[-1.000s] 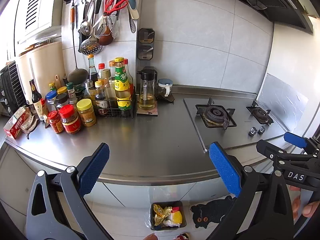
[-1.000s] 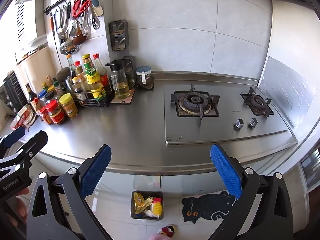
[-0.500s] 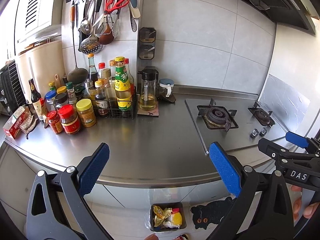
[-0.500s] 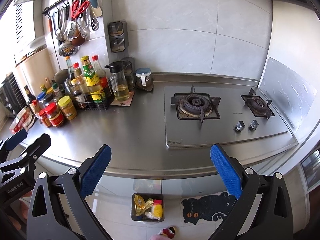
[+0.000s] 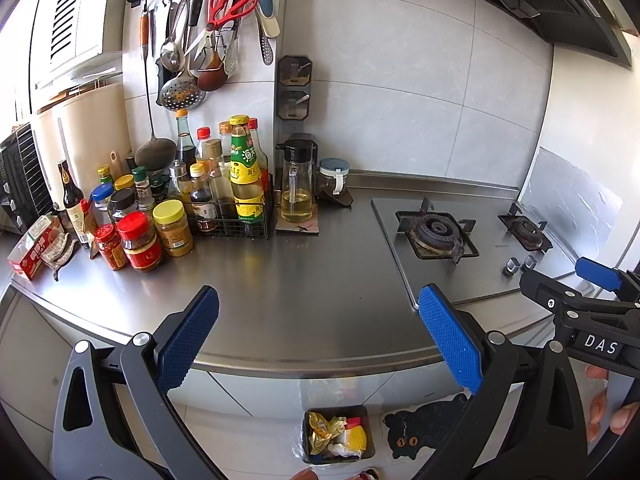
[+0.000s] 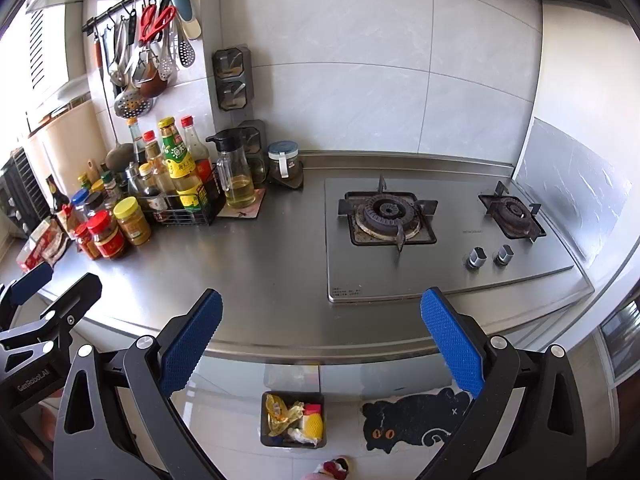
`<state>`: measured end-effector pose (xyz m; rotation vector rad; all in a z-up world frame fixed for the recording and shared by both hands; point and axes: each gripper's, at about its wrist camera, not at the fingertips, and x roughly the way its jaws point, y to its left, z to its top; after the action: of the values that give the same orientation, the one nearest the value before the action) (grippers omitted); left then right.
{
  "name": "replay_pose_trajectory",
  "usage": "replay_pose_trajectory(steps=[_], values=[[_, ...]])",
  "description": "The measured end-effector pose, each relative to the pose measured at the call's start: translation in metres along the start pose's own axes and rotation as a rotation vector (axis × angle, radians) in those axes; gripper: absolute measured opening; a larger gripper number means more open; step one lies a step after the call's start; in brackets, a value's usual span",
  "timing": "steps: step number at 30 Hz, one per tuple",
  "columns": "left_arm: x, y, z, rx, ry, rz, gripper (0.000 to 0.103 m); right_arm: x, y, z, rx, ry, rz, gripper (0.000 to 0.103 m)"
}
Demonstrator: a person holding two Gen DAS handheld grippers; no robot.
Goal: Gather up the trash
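Note:
A small dark trash bin (image 5: 338, 435) (image 6: 292, 419) stands on the floor below the counter's front edge, holding yellow wrappers, a yellow ball-like item and white scraps. My left gripper (image 5: 320, 340) hovers open above the counter's front edge, nothing between its blue pads. My right gripper (image 6: 322, 340) is open too, empty, held at a similar height. Each gripper shows in the other's view: the right one (image 5: 592, 300) at the far right, the left one (image 6: 36, 304) at the far left.
A steel counter (image 5: 280, 280) carries sauce bottles and jars (image 5: 160, 216) at the left, an oil jug (image 5: 296, 188), and a two-burner gas hob (image 6: 400, 220) at the right. Utensils hang on a wall rail (image 5: 208, 20). A black cat mat (image 6: 412, 420) lies beside the bin.
Both views have shifted slightly, as if the grippers rose or tilted a little. Both stay open and empty; the bin's contents look the same.

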<state>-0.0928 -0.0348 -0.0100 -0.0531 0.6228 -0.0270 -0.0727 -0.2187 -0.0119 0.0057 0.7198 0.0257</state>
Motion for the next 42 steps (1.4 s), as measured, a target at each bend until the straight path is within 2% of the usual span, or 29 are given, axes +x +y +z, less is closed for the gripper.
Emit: replay_pose_trajectory(steps=[42], values=[[0.0026, -0.0017, 0.0038, 0.037, -0.002, 0.021, 0.095, -0.0003, -0.004, 0.0006, -0.004, 0.002, 0.007, 0.1]])
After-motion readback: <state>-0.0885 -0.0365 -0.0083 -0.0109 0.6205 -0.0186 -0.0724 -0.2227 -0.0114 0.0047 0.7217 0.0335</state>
